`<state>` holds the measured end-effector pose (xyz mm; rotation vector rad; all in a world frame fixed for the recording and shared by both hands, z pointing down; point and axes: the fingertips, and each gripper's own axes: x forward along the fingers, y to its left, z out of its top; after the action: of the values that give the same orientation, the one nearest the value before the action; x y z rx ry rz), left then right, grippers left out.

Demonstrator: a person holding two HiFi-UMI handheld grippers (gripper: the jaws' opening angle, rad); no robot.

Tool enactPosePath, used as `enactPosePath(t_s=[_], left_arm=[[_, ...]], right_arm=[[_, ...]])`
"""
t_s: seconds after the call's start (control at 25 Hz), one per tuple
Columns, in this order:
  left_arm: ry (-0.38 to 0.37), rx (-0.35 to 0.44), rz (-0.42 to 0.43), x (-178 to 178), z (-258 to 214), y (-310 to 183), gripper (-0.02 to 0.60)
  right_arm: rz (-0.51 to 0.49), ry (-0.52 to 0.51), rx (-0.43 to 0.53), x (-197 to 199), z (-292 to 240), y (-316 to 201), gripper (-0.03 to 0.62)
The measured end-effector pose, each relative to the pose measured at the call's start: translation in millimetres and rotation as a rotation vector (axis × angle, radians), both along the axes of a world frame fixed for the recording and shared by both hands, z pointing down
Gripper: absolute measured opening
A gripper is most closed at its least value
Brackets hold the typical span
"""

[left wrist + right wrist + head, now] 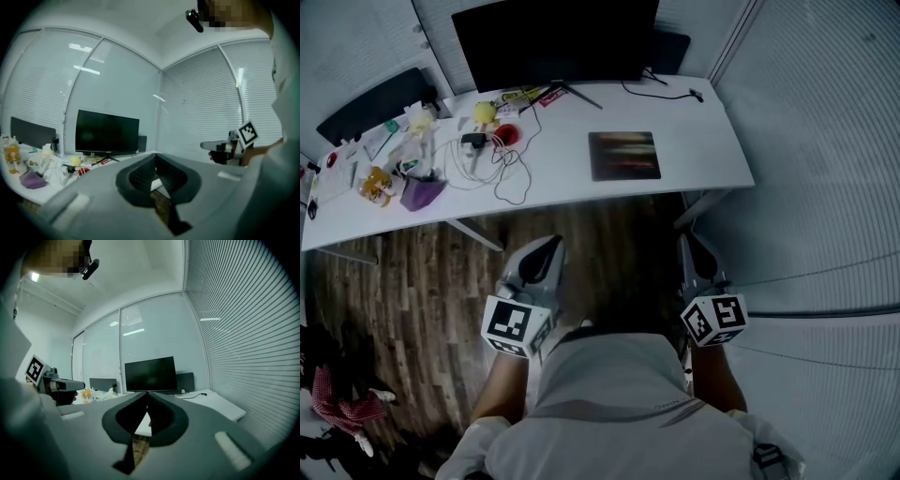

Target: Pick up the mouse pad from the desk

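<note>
The mouse pad [624, 155] is a dark rectangle lying flat on the right half of the white desk [703, 141], in front of the monitor. Both grippers hang over the wooden floor, short of the desk's front edge and pointing toward it. My left gripper [551, 242] is shut with nothing held, and in its own view [156, 155] the jaws meet at their tips. My right gripper [684, 242] is shut and empty too, its jaws [147, 393] closed in line with the monitor. Neither gripper touches the pad.
A black monitor [555, 42] stands at the back of the desk. Cables [502, 159], a yellow toy [485, 113], a purple object [422, 192] and other clutter fill the desk's left half. Blinds [825, 141] close the right side. Wooden floor [412, 291] lies below.
</note>
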<state>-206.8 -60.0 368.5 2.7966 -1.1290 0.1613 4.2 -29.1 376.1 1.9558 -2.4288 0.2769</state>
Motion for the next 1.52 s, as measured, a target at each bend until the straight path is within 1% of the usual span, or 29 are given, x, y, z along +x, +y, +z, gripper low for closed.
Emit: enactPosePath(t_s=[0.16,0.24,0.36,0.44,0.56,0.72,0.8,0.92,1.04,1.2,1.28,1.4,1.52], left_arm=[[0.0,-0.011,0.004,10.6,-3.9,-19.7,0.003],[-0.009,-0.012,0.009,22.5,-1.3,-31.4,0.003],[-0.029,-0.019,0.008,46.7,6.3,-53.1,0.003],[-0.051,-0.033,-0.002,62.6,13.6,-69.3,0.003],[-0.075,-0.039,-0.044,87.4,18.8,-101.6,0.003],[-0.103,-0.042,-0.102,133.3,17.4,-149.4,0.003],[-0.139,-0.05,-0.13,154.6,22.0,-168.0,0.003],[-0.215,-0.032,-0.165,184.2,30.3,-190.3,0.003],[-0.241,-0.064,-0.192,205.9,46.8,-209.2,0.003],[-0.253,-0.15,-0.218,220.3,73.3,-228.8,0.003],[-0.25,-0.171,-0.217,225.4,79.7,-240.4,0.003],[-0.253,-0.195,-0.221,224.8,91.3,-257.2,0.003],[-0.255,-0.222,-0.229,213.1,103.1,-274.5,0.003]], right_arm=[[-0.026,0.003,-0.002,2.4,-4.0,-19.7,0.006],[-0.035,-0.012,-0.002,10.2,-2.3,-30.6,0.006],[-0.049,-0.035,-0.026,30.4,13.4,-52.2,0.006],[-0.058,-0.048,-0.039,47.7,22.9,-70.2,0.006],[-0.079,-0.068,-0.038,78.7,28.9,-105.0,0.006],[-0.117,-0.09,-0.035,129.7,35.1,-158.8,0.006],[-0.134,-0.104,-0.043,153.5,40.7,-182.3,0.006],[-0.151,-0.125,-0.071,186.5,54.0,-211.3,0.006],[-0.168,-0.128,-0.121,212.5,72.9,-236.6,0.006],[-0.189,-0.134,-0.204,230.7,101.6,-258.5,0.006],[-0.201,-0.139,-0.235,232.9,112.2,-269.3,0.006],[-0.218,-0.145,-0.265,228.5,126.8,-285.7,0.006],[-0.237,-0.147,-0.289,213.9,136.5,-299.0,0.006]])
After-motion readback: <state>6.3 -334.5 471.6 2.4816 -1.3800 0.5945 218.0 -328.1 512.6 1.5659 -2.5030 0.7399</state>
